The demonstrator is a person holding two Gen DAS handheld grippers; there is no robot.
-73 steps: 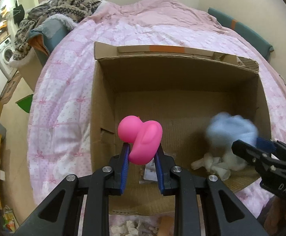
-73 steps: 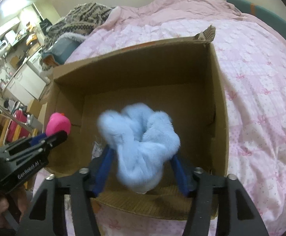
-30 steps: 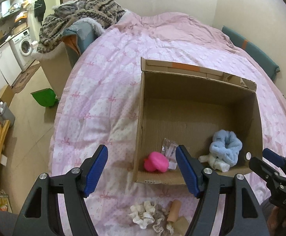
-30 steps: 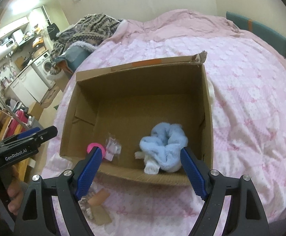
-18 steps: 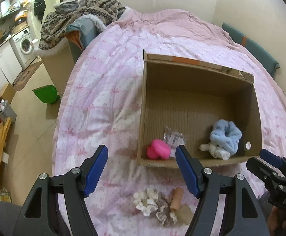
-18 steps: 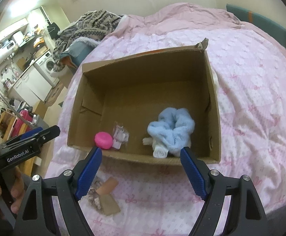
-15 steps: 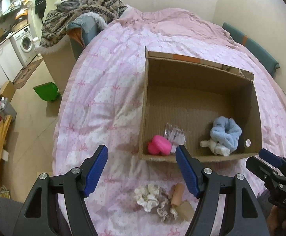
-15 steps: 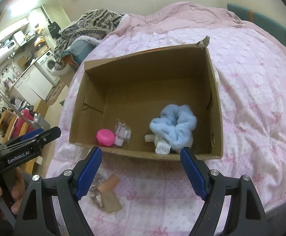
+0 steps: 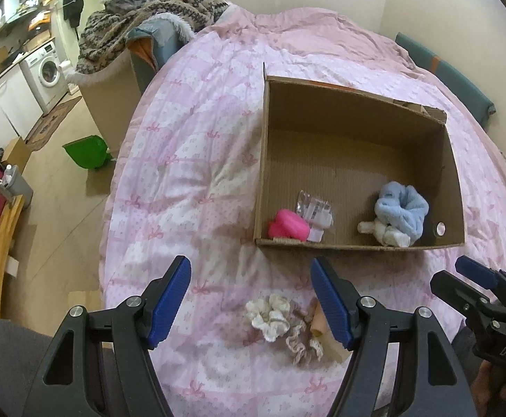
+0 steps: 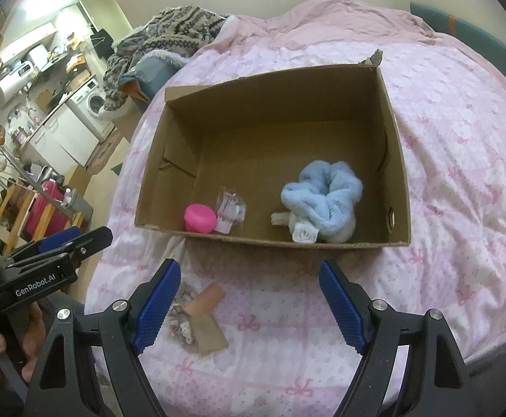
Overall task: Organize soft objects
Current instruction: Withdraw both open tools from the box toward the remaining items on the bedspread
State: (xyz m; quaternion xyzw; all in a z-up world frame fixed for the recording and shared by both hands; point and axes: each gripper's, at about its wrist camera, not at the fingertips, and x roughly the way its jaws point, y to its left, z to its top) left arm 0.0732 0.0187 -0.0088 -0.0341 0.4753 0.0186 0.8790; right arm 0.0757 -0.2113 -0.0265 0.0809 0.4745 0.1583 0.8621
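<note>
Two hand-held tools hover over a bed (image 9: 190, 160) spread with a pink quilt printed with small bows, where an open cardboard box (image 10: 397, 160) holds the soft items gathered so far. White lettering reading "GenRobot.AI" runs along the black body of the left tool (image 9: 251, 304) as seen from the right wrist camera; the right tool (image 10: 249, 300) shows only the letters "DAS" on its body in the left wrist view, the rest of the word out of sight. Both tools stand spread wide with nothing between their blue ribbed pads.

Inside the box, a fluffy pale-blue scrunchie (image 10: 326, 201) lies toward the right wall, resting against a small rolled white cloth (image 10: 303, 232) at the near wall. Toward the left near corner sits a bright pink rubbery toy (image 10: 200, 218), touching a crumpled clear plastic packet (image 10: 231, 210).

On the quilt in front of the box, outside it, a cream ruffled scrunchie (image 9: 270, 314) lies just beside a beige lace-edged scrunchie (image 9: 301, 342), with a tan tube-shaped item (image 10: 206, 300) and a brown card tag (image 10: 209, 333) next to them. These lie below and between the pads of the left tool in its own view. Part of a hand grips the left tool's handle at the frame edge
</note>
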